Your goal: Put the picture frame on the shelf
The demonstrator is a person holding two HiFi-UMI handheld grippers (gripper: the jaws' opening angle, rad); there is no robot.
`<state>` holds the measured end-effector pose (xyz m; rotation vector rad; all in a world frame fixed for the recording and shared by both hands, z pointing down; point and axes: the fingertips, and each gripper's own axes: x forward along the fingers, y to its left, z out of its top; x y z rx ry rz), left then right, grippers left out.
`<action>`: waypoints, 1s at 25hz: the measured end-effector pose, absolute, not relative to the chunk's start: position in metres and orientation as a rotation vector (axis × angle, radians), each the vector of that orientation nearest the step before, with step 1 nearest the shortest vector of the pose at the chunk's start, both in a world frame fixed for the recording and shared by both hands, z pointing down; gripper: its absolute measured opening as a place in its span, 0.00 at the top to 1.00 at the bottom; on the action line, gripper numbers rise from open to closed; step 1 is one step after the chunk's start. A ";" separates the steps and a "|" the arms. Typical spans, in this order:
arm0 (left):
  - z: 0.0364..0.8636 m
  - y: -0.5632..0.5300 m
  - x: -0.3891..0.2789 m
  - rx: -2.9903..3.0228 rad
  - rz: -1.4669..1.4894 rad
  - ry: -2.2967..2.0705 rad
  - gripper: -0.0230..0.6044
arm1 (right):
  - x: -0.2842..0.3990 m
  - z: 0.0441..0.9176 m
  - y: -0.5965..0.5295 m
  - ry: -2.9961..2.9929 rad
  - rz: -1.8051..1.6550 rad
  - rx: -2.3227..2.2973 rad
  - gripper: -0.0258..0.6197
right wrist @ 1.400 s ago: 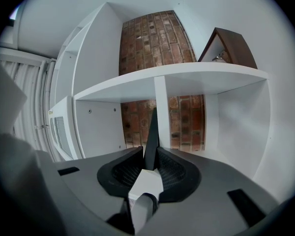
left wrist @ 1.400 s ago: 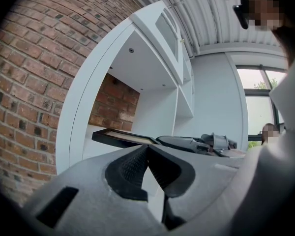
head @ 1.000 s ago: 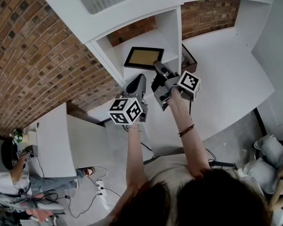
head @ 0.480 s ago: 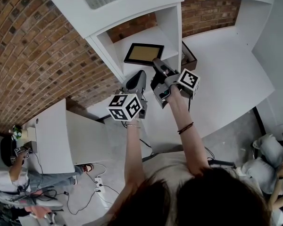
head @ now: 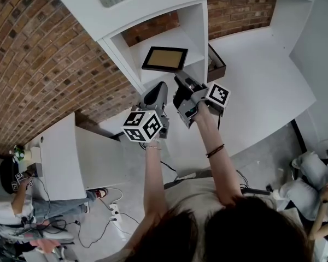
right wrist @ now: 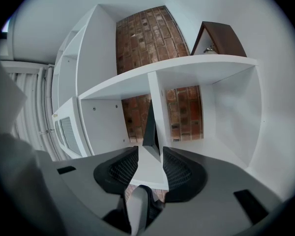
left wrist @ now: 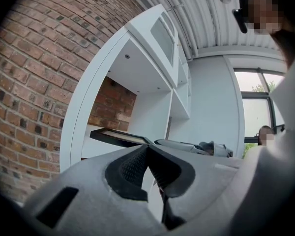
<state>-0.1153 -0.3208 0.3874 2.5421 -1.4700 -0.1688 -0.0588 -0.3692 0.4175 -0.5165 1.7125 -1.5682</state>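
The black picture frame (head: 165, 58) with a tan panel rests in the open compartment of the white shelf unit (head: 194, 34). My right gripper (head: 178, 81) hovers just below the frame's near edge, its jaws opening. In the right gripper view the frame (right wrist: 150, 127) shows edge-on beyond the right gripper (right wrist: 147, 167), and the pads do not press on it. My left gripper (head: 160, 86) hangs beside the right one, jaws together and empty. From the left gripper view the frame (left wrist: 115, 136) lies ahead on the shelf board, past the left gripper (left wrist: 147, 150).
A dark brown house-shaped box (head: 216, 64) stands in the compartment right of the frame, also the box (right wrist: 219, 38). A brick wall (head: 38, 64) runs on the left. A white counter (head: 262, 86) spreads to the right. A seated person (head: 11, 206) and cables (head: 115, 217) are below left.
The right gripper's jaws have spread and let go of the frame, drawing back slightly from its corner. The frame stays on the shelf. The left gripper has barely moved.
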 end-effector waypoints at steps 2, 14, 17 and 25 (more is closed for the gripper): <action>0.388 -0.317 -0.114 2.540 -0.168 -1.468 0.95 | -0.058 0.418 -0.364 1.709 -1.571 -0.507 0.77; 0.388 -0.296 -0.108 2.557 -0.139 -1.453 0.95 | -0.057 0.415 -0.341 1.692 -1.564 -0.464 0.83; 0.386 -0.291 -0.105 2.560 -0.143 -1.454 0.95 | -0.055 0.411 -0.336 1.689 -1.561 -0.456 0.85; 0.384 -0.277 -0.100 2.575 -0.137 -1.458 0.95 | -0.047 0.408 -0.323 1.687 -1.549 -0.453 0.89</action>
